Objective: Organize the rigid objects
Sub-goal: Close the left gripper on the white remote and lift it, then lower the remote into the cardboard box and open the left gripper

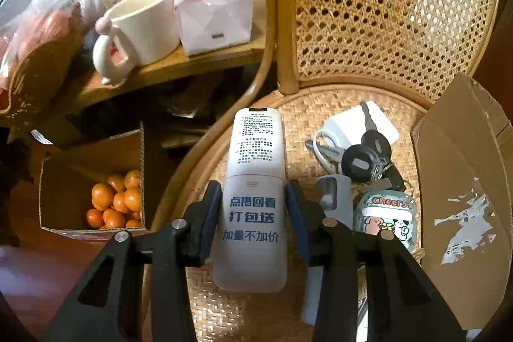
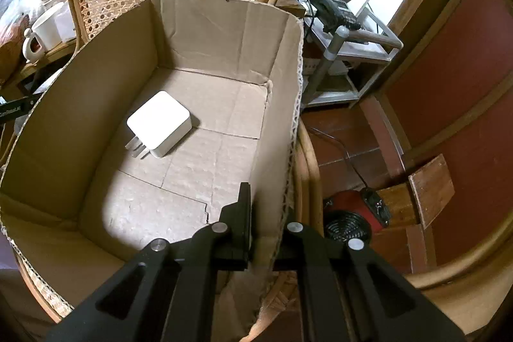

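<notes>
The left gripper point(image 1: 253, 207) had its fingers clamped on the remote point(image 1: 253, 181), apparently just clear of the chair seat point(image 1: 288, 114). To finish well, it needed lifting level and clear of the keys point(image 1: 368, 156) before crossing into the box point(image 2: 224, 31). The right gripper point(image 2: 259, 229) pinched the box wall, steadying it; a charger point(image 2: 160, 122) already lay inside.

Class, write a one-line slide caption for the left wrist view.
Left gripper clamps a white remote control above a woven rattan chair seat.
</notes>
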A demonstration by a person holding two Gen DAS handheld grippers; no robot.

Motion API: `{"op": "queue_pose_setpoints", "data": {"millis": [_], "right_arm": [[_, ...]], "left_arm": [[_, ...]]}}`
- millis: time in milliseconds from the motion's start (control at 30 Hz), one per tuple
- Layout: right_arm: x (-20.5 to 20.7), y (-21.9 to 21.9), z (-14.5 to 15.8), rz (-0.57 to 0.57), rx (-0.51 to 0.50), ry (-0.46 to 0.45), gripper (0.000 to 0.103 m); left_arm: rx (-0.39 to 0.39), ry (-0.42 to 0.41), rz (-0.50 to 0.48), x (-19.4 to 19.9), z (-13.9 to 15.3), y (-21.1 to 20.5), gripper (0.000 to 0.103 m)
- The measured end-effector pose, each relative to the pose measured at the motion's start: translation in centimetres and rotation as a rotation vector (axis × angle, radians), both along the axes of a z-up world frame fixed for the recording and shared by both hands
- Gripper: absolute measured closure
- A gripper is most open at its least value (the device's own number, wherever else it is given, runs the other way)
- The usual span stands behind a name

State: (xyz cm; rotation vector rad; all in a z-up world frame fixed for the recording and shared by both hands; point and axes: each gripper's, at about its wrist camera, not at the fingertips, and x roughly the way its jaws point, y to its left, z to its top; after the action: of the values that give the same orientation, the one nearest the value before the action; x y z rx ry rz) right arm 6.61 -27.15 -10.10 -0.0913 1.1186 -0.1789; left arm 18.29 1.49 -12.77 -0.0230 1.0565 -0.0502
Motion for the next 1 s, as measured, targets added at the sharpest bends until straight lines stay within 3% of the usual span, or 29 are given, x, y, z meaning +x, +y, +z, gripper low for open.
{"op": "queue_pose_setpoints", "data": {"millis": [367, 700, 1000], "right_arm": [[-0.1, -0.3, 0.0, 0.003, 0.006, 0.000, 0.095], [-0.1, -0.3, 0.0, 0.005, 0.010, 0.003, 0.095], [0.1, -0.2, 0.0, 0.007, 0.000, 0.003, 0.095]], "left_arm": [[-0.054, -0.108, -0.018, -1.9, 4.0, -0.9, 0.063], [-0.096, -0.293, -0.088, -5.5, 9.6, -5.0, 0.063], [-0.200, -0.322, -0.215, -8.4, 11.4, -10.7, 0.063]]}}
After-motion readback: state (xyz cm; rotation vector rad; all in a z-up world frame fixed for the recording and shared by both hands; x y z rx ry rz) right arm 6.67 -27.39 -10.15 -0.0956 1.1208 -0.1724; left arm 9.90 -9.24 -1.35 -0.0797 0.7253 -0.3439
